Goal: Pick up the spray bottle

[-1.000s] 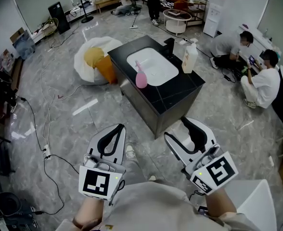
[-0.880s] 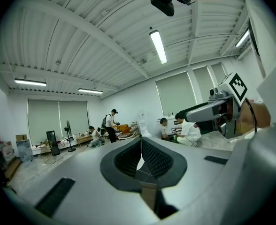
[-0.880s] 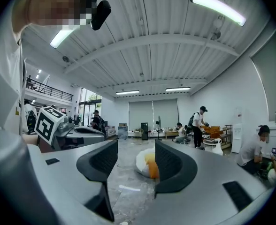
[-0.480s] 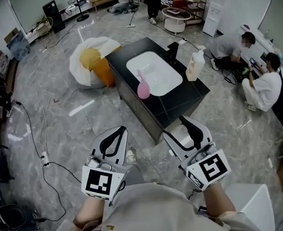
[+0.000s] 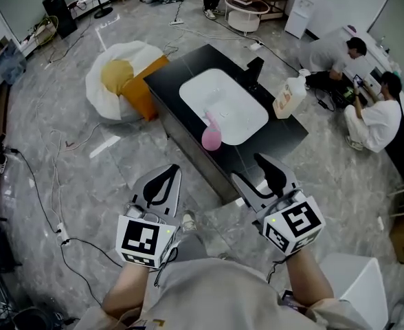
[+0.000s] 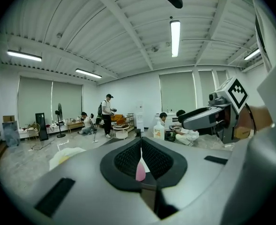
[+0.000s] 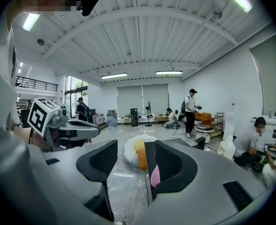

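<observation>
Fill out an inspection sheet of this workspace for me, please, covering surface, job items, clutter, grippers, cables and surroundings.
Surface: black counter with a white sink basin.
Job's things: pink spray bottle upright at the basin's near rim, untouched.
Clutter: white jug and black tap on the counter.
Grippers: left gripper fingers together, empty; right gripper fingers apart, empty; both short of the counter.
Cables: loose cables across the floor at left.
Surroundings: white beanbag beside the counter; people seated at right.
</observation>
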